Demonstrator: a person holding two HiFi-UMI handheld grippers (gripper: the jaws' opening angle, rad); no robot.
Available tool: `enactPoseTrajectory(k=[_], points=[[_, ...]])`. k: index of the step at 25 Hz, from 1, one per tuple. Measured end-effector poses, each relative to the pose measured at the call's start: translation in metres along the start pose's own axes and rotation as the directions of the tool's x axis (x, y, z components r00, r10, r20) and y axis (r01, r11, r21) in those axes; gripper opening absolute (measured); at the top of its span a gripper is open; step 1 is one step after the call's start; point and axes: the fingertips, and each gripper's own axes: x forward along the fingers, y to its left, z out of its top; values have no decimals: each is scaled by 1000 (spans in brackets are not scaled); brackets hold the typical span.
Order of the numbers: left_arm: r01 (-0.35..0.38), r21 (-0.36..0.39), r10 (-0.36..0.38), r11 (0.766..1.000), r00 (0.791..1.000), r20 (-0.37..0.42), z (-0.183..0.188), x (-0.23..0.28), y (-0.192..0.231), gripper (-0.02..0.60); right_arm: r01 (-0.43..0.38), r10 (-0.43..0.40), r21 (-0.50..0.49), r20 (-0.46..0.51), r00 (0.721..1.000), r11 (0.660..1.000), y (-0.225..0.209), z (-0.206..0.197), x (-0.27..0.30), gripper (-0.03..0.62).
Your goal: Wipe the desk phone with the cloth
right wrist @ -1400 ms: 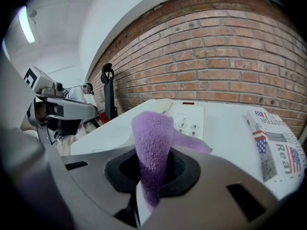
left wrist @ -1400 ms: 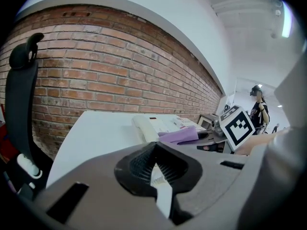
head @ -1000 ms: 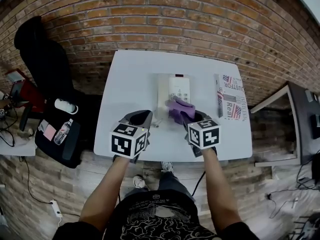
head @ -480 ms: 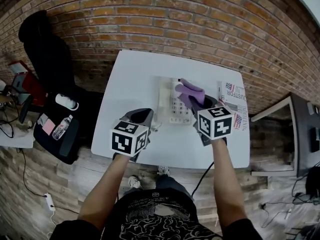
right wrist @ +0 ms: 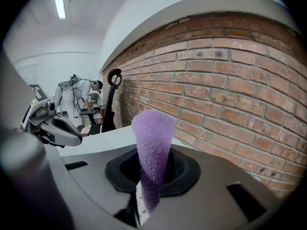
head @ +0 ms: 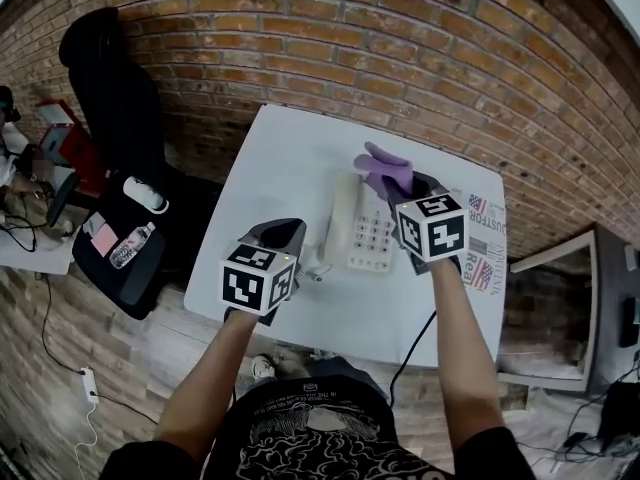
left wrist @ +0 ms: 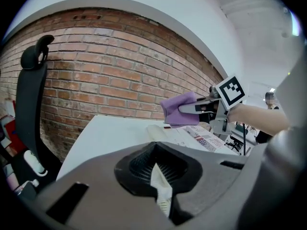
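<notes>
The white desk phone (head: 368, 236) lies on the white table (head: 280, 158), its handset (head: 339, 218) along its left side. My right gripper (head: 401, 194) hovers over the phone's far right corner, shut on a purple cloth (head: 384, 171) that sticks up out of the jaws (right wrist: 152, 143). My left gripper (head: 283, 234) hangs near the table's front edge, left of the phone, with its jaws together and nothing in them. The left gripper view shows the phone (left wrist: 165, 132) ahead, with the cloth (left wrist: 179, 109) held above it.
A printed paper (head: 484, 258) lies right of the phone. A black office chair (head: 105, 88) and a dark seat with a bottle (head: 128, 251) stand left of the table. A brick wall (head: 400, 48) backs the table. A person (right wrist: 85, 94) works far off.
My right gripper has carried the cloth from the phone's near end away and to the right, to its far right corner. The left gripper has stayed put.
</notes>
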Motion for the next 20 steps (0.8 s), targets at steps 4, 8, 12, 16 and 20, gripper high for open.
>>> enactPoseTrajectory(k=[4,8,12,16,20], points=[[-38,-12,38,999,999,7,5,0,12,6,-6,2,-101,-38,999,995,-5,4,27,48],[-75,-32,75,997,997,11,7,0,25,6,-20,4,-183,-88,996,983,-7,-1,50,48],[-98,-45,99,994,995,8,6,0,33,6,-74,52,-198,-113,992,977,5,-5,68,48],[-107,-50,107,993,994,6,5,1,37,6,-133,110,-193,-125,986,972,21,-7,76,48],[-104,-53,105,993,994,6,3,-1,39,6,-195,171,-167,-151,974,966,38,-13,77,48]])
